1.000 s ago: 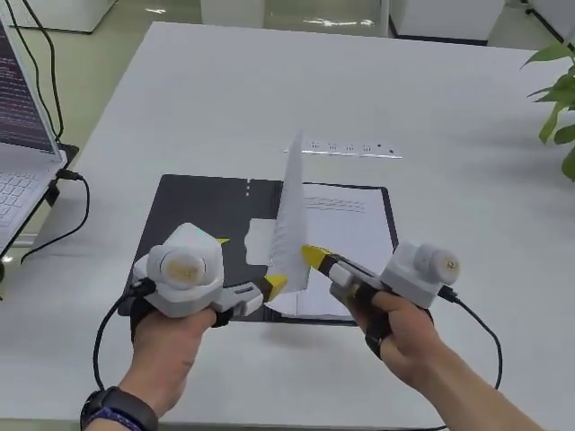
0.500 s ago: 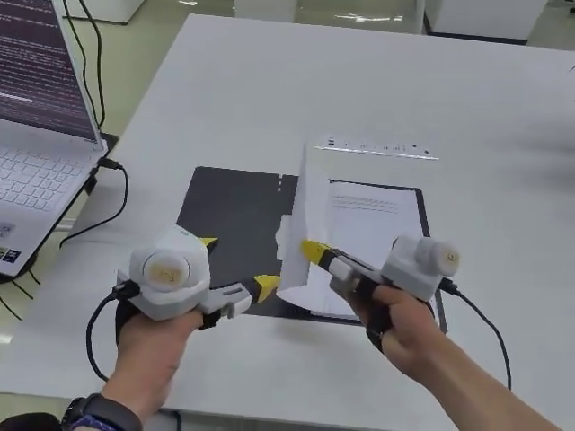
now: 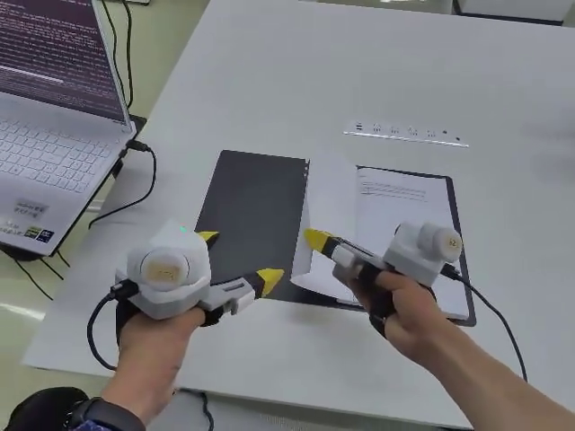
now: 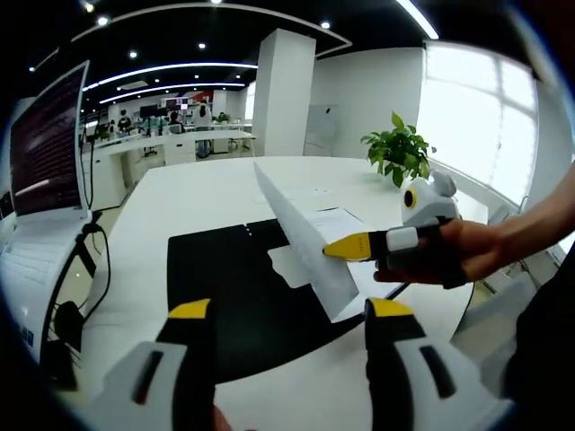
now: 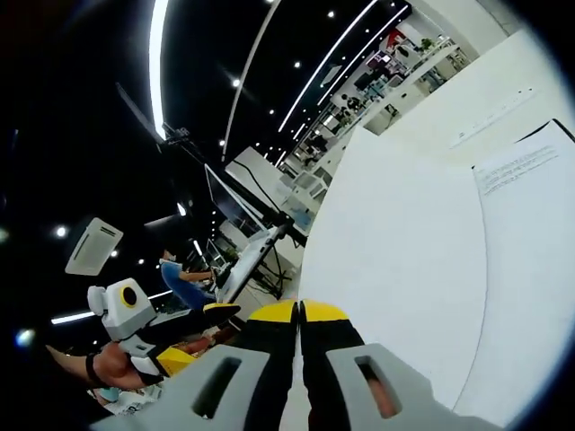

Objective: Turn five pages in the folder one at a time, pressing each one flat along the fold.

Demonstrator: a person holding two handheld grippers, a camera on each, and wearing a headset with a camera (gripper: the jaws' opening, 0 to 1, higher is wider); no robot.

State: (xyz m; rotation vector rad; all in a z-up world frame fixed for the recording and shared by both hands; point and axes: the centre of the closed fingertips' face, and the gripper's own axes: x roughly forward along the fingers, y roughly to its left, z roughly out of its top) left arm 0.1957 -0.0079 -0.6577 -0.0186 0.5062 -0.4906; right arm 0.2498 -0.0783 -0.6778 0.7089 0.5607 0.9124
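Over the white surface (image 3: 269, 72), head view: folder (image 3: 256, 211) lies open, bare black half to the left, printed stack (image 3: 404, 215) to the right. One page (image 3: 331, 215) stands near upright over the fold. Right gripper (image 3: 316, 239): jaws pressed together, pinching that page at its near edge. Left gripper (image 3: 239, 259): jaws spread, empty, hovering over the black half's near corner. No turned sheet lies on the left, so I judge this the first page, midway through its turn. Laying it down, pressing the fold and four more turns are left to do. Laptop (image 3: 54, 135) and its cable (image 3: 153, 175) sit near the folder's left edge; power strip (image 3: 409, 135) lies beyond, apart.

Left gripper view: my two yellow tips wide apart, nothing between them. Black half bare ahead, the page tilting above it, the right gripper's tip on its edge. Plant (image 4: 400, 153) far back. My left jaws sit about where the page should land; I judge they must clear first.

Right gripper view: tips shut tight, the page's edge running into them. Stack flat to one side, left gripper low beyond.
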